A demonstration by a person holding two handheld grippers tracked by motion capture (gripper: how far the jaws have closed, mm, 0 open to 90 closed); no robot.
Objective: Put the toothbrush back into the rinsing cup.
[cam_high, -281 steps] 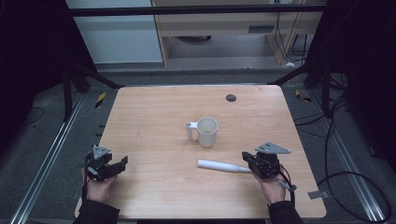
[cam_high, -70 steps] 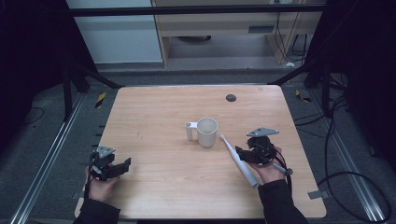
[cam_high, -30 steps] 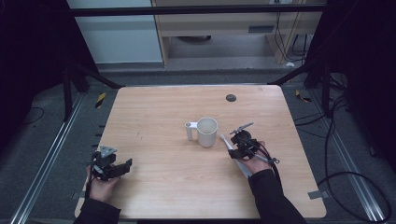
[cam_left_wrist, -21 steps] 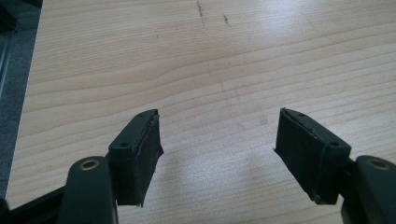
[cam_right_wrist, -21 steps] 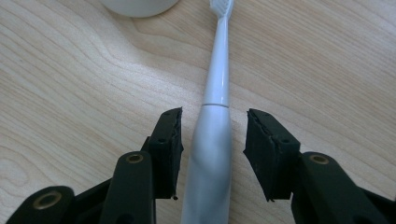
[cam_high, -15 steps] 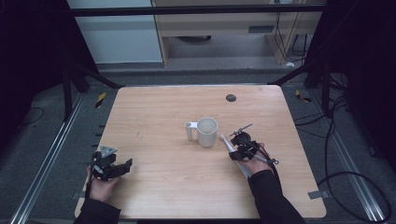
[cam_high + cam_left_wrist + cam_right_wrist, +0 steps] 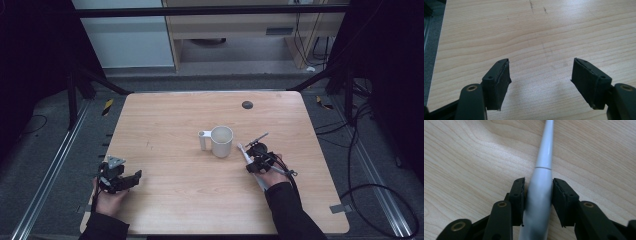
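A white mug (image 7: 220, 141) stands upright near the middle of the wooden table (image 7: 170, 115), its handle toward the left. My right gripper (image 7: 256, 159) is just right of the mug, shut on a white electric toothbrush (image 7: 247, 156) whose thin neck points up toward the mug. In the right gripper view the two jaws clamp the toothbrush (image 7: 541, 187) around its thick body, and my right gripper (image 7: 538, 195) holds it above the wood. My left gripper (image 7: 131, 177) rests at the table's front left, open. Its jaws stand wide apart over bare wood in the left gripper view, left gripper (image 7: 540, 80).
A small dark round hole or grommet (image 7: 247, 104) sits near the table's far edge. Metal rails (image 7: 47, 165) run along the floor on the left, and cables (image 7: 360, 165) lie on the floor to the right.
Over several seconds my right gripper took the toothbrush off the table and carried it left to the mug's side. In the last half second it barely shifted. My left gripper stayed put.
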